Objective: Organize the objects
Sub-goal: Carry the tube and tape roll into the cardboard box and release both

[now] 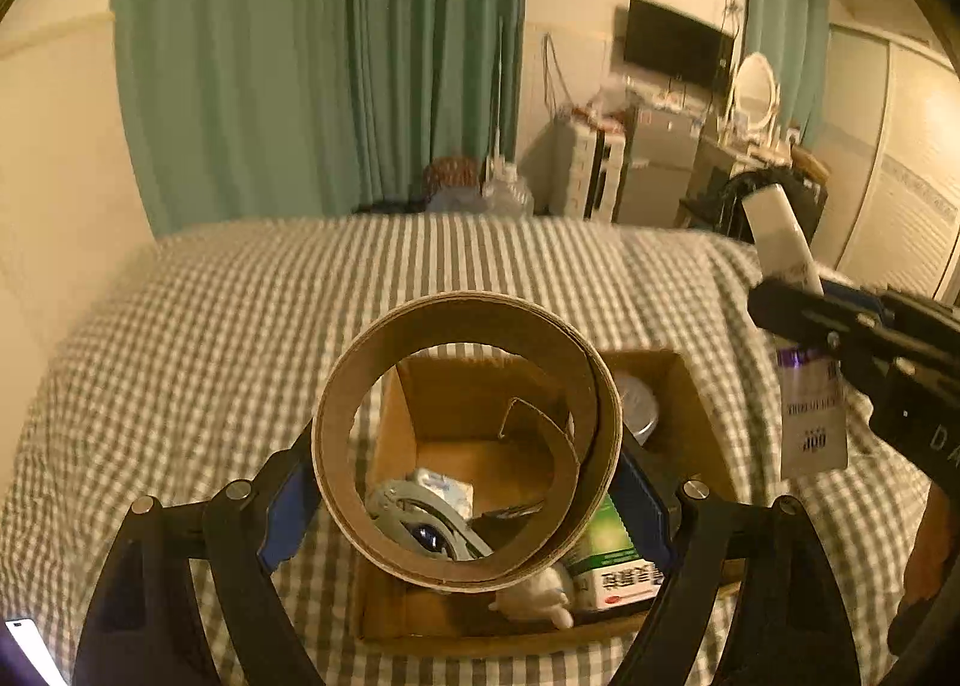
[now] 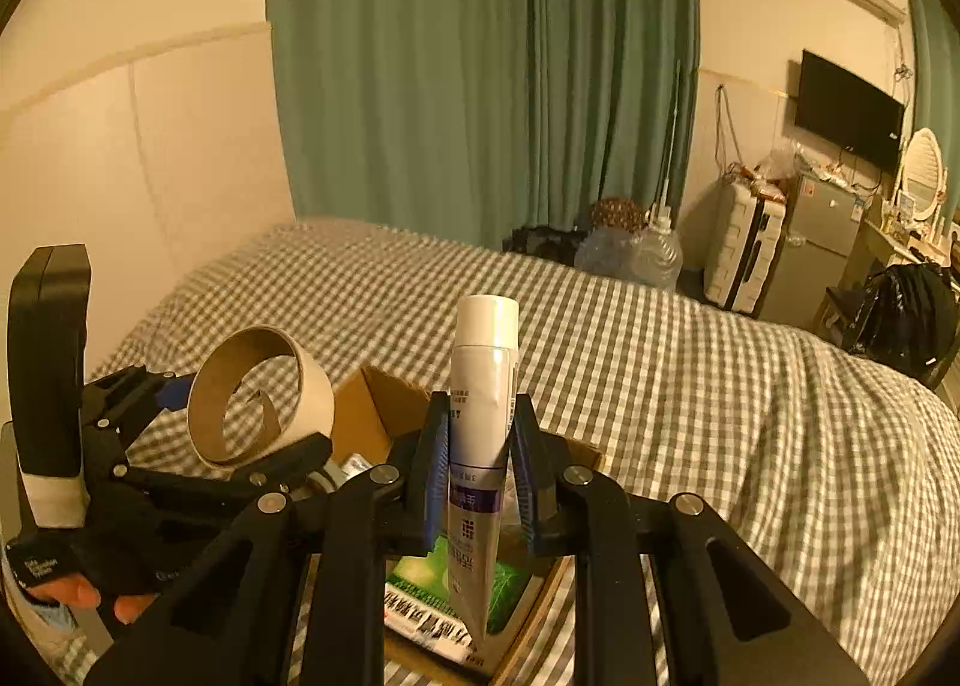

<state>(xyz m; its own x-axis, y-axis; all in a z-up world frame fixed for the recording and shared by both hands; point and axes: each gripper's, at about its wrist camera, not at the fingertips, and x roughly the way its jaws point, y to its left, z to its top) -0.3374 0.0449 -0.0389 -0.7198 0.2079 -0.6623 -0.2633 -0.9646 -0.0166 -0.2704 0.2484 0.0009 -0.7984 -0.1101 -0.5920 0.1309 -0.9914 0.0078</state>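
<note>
My left gripper point(image 1: 468, 482) clamps a cardboard tape ring point(image 1: 467, 440); my right gripper point(image 2: 478, 482) squeezes a white tube point(image 2: 482, 386) above the box point(image 1: 432, 404).

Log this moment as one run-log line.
left gripper: shut on cardboard ring | right gripper: shut on tube | both above cardboard box on bed

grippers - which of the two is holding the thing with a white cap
The right gripper: it clamps the upright white-capped tube. The left gripper holds the capless cardboard tape ring above the cardboard box.
</note>
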